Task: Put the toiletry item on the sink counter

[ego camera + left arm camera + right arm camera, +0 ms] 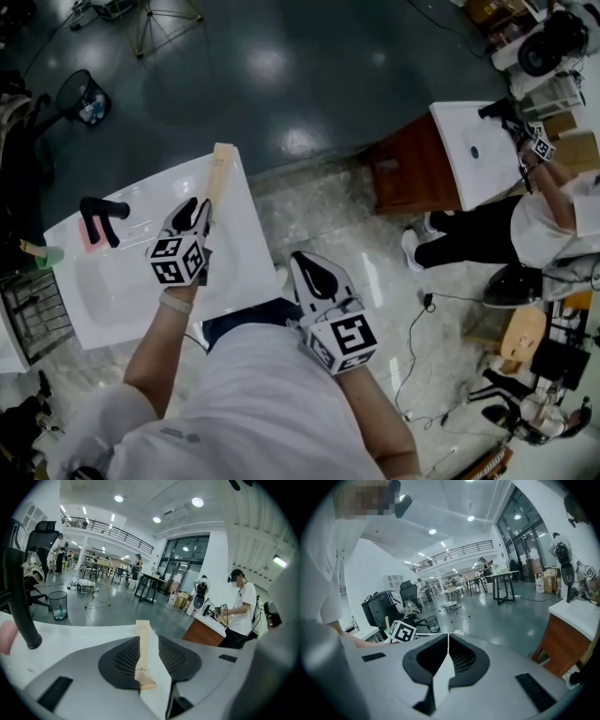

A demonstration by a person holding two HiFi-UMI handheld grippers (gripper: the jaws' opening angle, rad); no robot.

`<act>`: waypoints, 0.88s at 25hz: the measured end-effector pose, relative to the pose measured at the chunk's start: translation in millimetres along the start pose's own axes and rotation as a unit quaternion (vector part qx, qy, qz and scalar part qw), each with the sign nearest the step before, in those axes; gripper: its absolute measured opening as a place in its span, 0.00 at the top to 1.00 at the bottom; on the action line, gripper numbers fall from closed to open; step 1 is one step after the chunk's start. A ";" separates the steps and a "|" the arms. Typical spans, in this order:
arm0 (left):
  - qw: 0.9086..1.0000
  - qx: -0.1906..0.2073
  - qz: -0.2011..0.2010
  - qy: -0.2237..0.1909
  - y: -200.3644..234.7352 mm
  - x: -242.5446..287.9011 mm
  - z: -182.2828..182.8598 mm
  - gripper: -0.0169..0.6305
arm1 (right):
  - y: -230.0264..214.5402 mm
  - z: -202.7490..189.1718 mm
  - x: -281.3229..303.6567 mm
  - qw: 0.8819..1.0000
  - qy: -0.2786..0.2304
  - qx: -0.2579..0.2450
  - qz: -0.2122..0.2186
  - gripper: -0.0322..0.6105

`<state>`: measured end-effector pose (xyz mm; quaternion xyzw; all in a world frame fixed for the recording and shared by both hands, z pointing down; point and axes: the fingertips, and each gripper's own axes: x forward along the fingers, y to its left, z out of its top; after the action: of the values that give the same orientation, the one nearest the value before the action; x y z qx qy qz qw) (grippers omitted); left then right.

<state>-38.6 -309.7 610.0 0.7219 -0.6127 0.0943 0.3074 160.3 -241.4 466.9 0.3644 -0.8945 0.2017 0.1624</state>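
A long beige toiletry box point(220, 173) lies on the right rim of the white sink counter point(112, 309), pointing away from me. My left gripper point(199, 210) hovers at the box's near end. In the left gripper view the box point(142, 632) runs between the jaws along the left pad, with a white gap on its right side, so the left gripper point(152, 643) is open and not pressing on it. My right gripper point(304, 260) hangs off the counter over the floor, near my body. Its jaws meet in a thin line, and the right gripper point(448, 635) holds nothing.
A black faucet point(101, 217) and a pink item point(87, 235) stand at the counter's back left. A wire rack point(28, 309) is to the left. Another person works at a second sink counter point(473, 150) on a wooden cabinet point(408, 169). A bin point(82, 97) stands on the floor.
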 end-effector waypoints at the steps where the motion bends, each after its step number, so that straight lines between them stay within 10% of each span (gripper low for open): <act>1: 1.000 0.001 -0.001 -0.004 -1.4 -5.4 3.6 0.79 | 1.7 2.1 1.7 1.000 -0.002 0.001 0.004 0.92; 22: 0.998 -0.043 0.011 -0.047 -17.1 -143.3 49.7 0.95 | 55.5 36.5 61.5 0.991 -0.020 0.004 0.136 0.92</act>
<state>-67.6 -218.0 491.4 0.7050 -0.6378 0.0369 0.3080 73.4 -258.7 448.8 0.2445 -0.9379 0.2181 0.1141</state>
